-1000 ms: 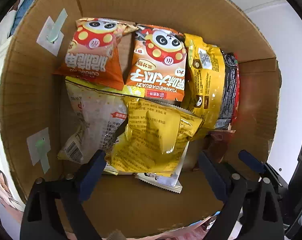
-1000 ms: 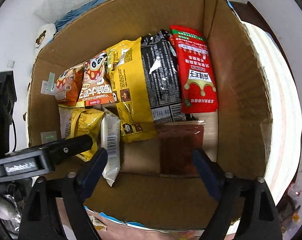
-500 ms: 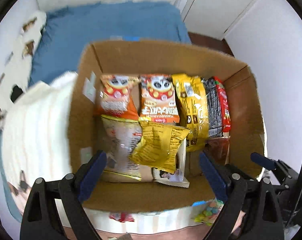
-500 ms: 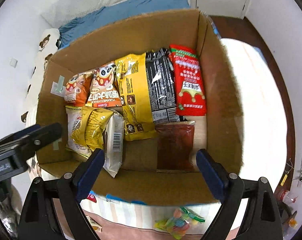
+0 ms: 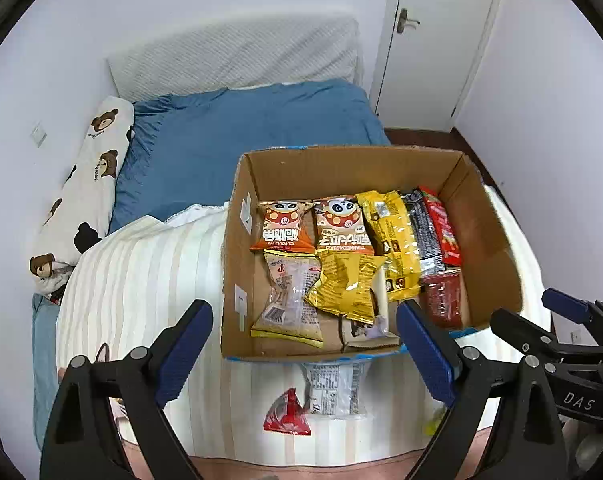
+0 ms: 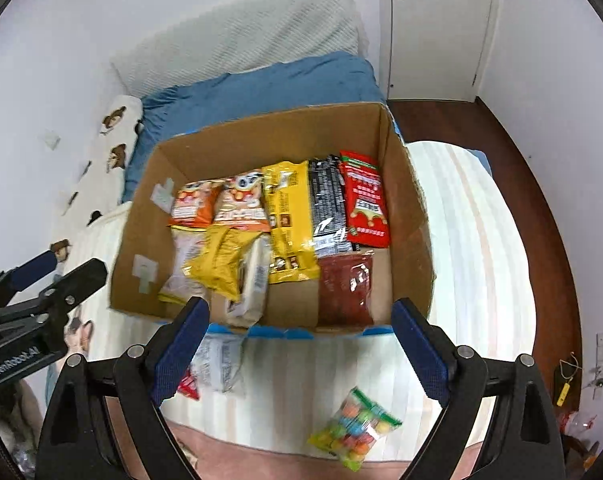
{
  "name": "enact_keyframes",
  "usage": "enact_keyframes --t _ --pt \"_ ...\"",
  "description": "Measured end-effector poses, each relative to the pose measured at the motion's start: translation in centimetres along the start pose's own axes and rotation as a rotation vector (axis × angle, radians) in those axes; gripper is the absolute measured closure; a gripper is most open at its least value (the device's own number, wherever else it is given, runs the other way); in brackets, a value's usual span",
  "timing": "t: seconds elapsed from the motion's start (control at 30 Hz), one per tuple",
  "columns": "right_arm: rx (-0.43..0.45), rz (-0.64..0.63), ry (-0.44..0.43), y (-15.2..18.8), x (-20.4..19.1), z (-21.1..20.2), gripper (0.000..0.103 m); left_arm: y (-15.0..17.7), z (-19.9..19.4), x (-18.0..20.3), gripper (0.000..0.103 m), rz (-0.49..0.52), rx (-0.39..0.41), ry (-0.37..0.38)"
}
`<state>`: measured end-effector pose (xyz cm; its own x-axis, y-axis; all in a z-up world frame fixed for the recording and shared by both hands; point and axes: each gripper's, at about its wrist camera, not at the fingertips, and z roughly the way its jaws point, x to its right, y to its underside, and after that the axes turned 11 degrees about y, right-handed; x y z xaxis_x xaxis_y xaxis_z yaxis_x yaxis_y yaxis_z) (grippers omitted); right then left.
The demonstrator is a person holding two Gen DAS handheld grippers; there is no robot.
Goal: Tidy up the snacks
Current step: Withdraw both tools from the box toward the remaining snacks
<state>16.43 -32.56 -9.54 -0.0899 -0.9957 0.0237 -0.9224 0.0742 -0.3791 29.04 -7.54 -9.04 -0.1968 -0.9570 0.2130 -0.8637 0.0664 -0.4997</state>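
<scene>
An open cardboard box (image 5: 237, 264) (image 6: 405, 216) stands on a striped cream blanket and holds several snack packs: two orange ones (image 5: 283, 228), yellow ones (image 5: 345, 284), a black one (image 6: 327, 204), a red one (image 6: 365, 204) and a dark red pouch (image 6: 345, 288). On the blanket in front of the box lie a small red packet (image 5: 287, 414), a clear printed packet (image 5: 333, 388) and a bag of coloured candies (image 6: 355, 428). My left gripper (image 5: 303, 354) and right gripper (image 6: 299, 350) hang above the box's near edge, both open and holding nothing.
The striped cream blanket (image 5: 141, 280) covers a bed with a blue sheet (image 5: 241, 128), a bear-print pillow (image 5: 89, 184) at the left and a grey headboard (image 5: 237, 60). A white door (image 5: 433, 40) and wooden floor (image 6: 541, 200) lie to the right.
Both grippers have risen up and back out of the box. The views now take in the whole box, the bed and the loose packets in front; the jaws stay open.
</scene>
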Motion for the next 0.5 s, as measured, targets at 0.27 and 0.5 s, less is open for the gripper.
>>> enact_keyframes --t 0.27,0.5 --pt "0.051 0.028 -0.069 2.7 0.4 -3.9 0.008 2.6 -4.1 0.1 0.009 -0.023 0.075 0.004" --pt "-0.065 0.124 -0.096 8.0 2.6 -1.0 0.008 8.7 -3.4 -2.6 0.009 -0.102 0.018 -0.054"
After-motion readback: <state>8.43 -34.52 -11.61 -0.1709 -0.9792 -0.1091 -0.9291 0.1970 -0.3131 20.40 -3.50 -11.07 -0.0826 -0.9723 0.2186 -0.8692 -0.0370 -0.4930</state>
